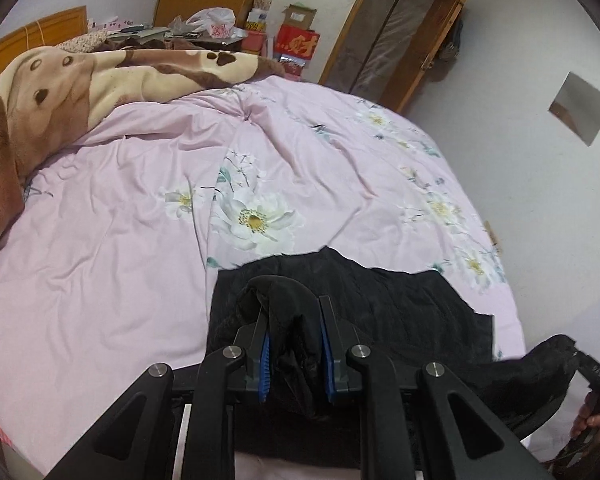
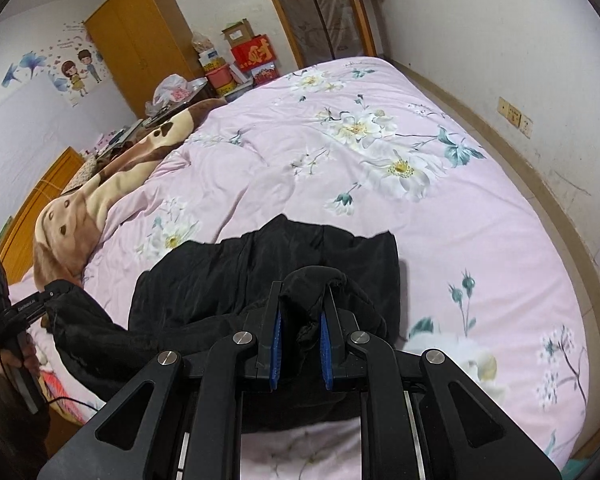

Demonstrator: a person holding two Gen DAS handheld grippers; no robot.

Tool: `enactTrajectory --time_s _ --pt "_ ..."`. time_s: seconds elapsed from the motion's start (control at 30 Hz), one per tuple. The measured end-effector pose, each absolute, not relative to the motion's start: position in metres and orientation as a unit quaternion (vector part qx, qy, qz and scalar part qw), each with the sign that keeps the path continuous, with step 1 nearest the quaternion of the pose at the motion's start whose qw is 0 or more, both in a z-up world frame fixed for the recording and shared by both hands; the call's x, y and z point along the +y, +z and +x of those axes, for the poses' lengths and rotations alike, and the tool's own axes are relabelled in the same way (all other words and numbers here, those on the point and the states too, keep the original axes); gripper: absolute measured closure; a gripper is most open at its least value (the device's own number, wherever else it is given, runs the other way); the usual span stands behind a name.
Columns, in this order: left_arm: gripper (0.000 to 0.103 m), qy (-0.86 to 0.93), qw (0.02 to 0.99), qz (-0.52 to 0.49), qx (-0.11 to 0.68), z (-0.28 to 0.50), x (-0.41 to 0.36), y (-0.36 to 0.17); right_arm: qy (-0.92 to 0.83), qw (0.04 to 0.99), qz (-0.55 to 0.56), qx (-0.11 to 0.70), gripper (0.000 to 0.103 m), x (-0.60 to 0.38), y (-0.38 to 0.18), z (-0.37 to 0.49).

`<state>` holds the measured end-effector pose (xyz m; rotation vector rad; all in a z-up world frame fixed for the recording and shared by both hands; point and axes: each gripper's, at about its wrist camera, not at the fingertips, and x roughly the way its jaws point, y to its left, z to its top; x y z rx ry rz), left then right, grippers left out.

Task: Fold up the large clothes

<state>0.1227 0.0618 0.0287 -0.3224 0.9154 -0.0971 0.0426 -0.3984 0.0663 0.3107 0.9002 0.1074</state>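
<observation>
Here the black garment (image 2: 268,272) lies partly on the pink flowered quilt (image 2: 340,128), near its front edge, and its near edge is lifted between the two grippers. The left gripper (image 1: 294,322) is nearly closed and pinches a bunch of the black cloth. The right gripper (image 2: 303,308) pinches another bunch in the same way. A brown blanket (image 1: 60,92) lies further back on the bed.

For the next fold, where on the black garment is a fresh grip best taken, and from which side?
Probably the far edge of the black garment, lying loose on the pink quilt. It is flat and clear of other things, so come from above, one corner each. Both the left tongs and right tongs are already shut on bunched near-edge cloth.
</observation>
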Motion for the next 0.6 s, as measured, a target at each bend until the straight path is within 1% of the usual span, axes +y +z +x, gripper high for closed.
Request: enactTrajectory --time_s 0.2,0.33,0.4,0.43,0.47,0.5,0.53,0.57,0.6 --pt "0.080 -0.026 0.850 -0.180 0.493 0.176 0.066 -0.003 0.039 0.864 0.179 0.470 0.086 -0.406 0.042 0.097" --pt "0.074 -0.048 0.845 -0.208 0.490 0.185 0.074 -0.014 0.035 0.858 0.172 0.483 0.082 -0.404 0.036 0.117" --pt "0.059 -0.061 0.849 -0.229 0.473 0.183 0.083 -0.015 0.035 0.858 0.183 0.479 0.079 -0.408 0.036 0.119" --pt "0.055 -0.061 0.853 -0.236 0.461 0.180 0.089 -0.014 0.035 0.860 0.180 0.476 0.075 -0.408 0.037 0.119" --pt "0.050 -0.060 0.858 -0.238 0.452 0.178 0.093 -0.011 0.035 0.865 0.174 0.469 0.067 -0.409 0.038 0.119" --pt "0.047 -0.063 0.863 -0.240 0.441 0.175 0.099 -0.007 0.035 0.871 0.169 0.460 0.063 -0.410 0.041 0.117" --pt "0.046 -0.067 0.865 -0.243 0.434 0.172 0.102 -0.005 0.037 0.876 0.167 0.451 0.057 -0.411 0.044 0.115" --pt "0.041 -0.072 0.868 -0.244 0.427 0.168 0.107 -0.002 0.039 0.878 0.172 0.445 0.053 -0.414 0.047 0.113" --pt "0.037 -0.072 0.870 -0.242 0.423 0.164 0.111 0.000 0.040 0.879 0.174 0.441 0.053 -0.416 0.048 0.112"
